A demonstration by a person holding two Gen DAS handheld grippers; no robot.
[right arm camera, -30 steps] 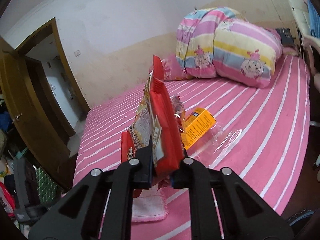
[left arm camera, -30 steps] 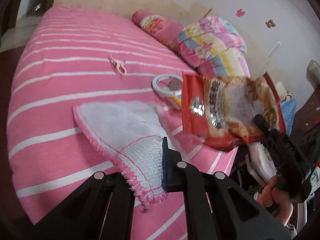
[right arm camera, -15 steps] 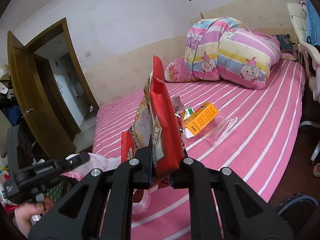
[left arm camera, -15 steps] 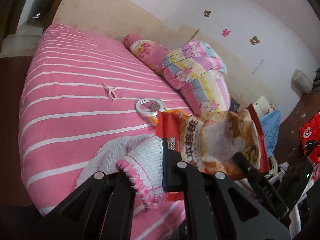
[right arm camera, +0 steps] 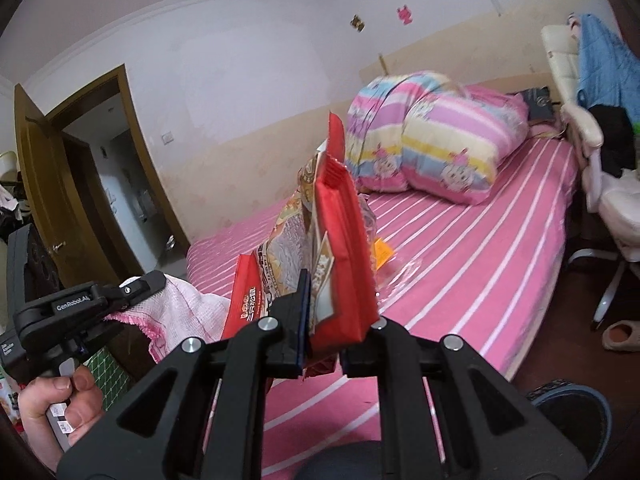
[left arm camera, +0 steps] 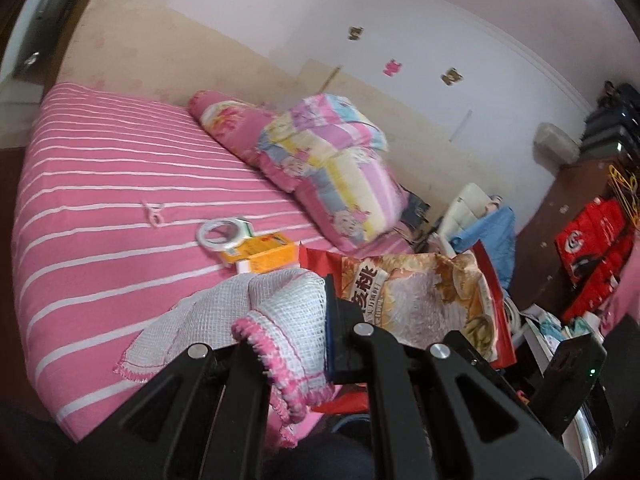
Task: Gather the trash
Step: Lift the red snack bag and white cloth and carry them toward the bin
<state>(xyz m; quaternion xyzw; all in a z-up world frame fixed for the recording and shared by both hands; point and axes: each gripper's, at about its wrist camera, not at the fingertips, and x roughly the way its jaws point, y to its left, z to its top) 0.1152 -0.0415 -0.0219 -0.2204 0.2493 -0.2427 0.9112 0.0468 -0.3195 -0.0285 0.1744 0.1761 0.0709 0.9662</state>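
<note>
Collected, off the bed [left arm camera: 100,208]: snack bag [right arm camera: 340,240] clamped in right gripper [right arm camera: 322,344]; white mesh cloth [left arm camera: 288,320] clamped in left gripper [left arm camera: 296,344]. Left on bed: orange box [left arm camera: 264,258], tape roll [left arm camera: 224,232], clear wrapper [right arm camera: 404,272] (bin unseen). Roughly halfway.

Lighting: we recorded soft, even indoor light; shadows faint. Quality: motion blur smeared the quilt [left arm camera: 332,168] in both views; we noted strong fisheye curvature, corners vignetted black.
</note>
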